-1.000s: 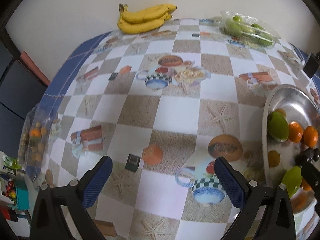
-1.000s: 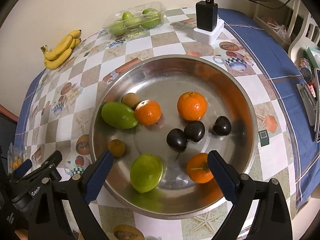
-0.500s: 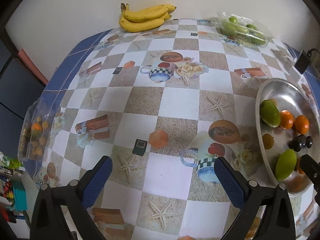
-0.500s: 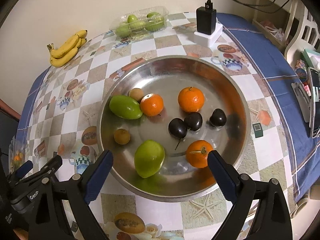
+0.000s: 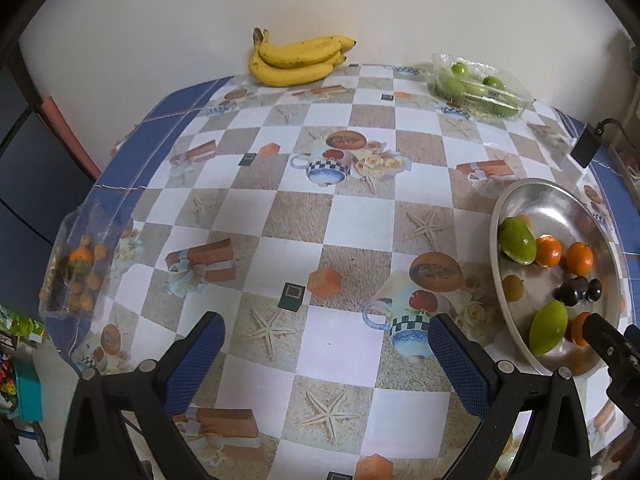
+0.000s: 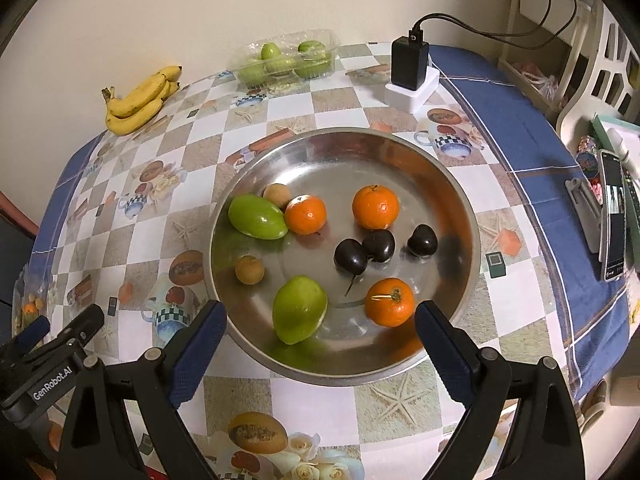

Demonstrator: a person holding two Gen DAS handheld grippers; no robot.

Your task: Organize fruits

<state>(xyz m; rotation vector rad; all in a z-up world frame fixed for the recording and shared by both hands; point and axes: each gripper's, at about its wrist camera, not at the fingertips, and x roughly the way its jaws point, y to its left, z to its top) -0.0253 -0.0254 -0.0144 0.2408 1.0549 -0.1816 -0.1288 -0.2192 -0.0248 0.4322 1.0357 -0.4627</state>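
Right wrist view shows the right tool point(image 6: 320, 344) gaping wide and empty over the steel bowl point(image 6: 448, 172) of fruit, where round oranges point(image 6: 375, 207) could roll from a careless pinch.

Steel bowl point(image 6: 460, 208) of fruit, 3 oranges point(image 6: 375, 207), open right tongs point(image 6: 320, 330)

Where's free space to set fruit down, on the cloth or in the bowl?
Cloth: the wide checkered stretch between the bananas, the steel bowl and the clear pack at the left edge.
Bowl: the far half behind the oranges.
Crowded: near half, with plums and green fruit.
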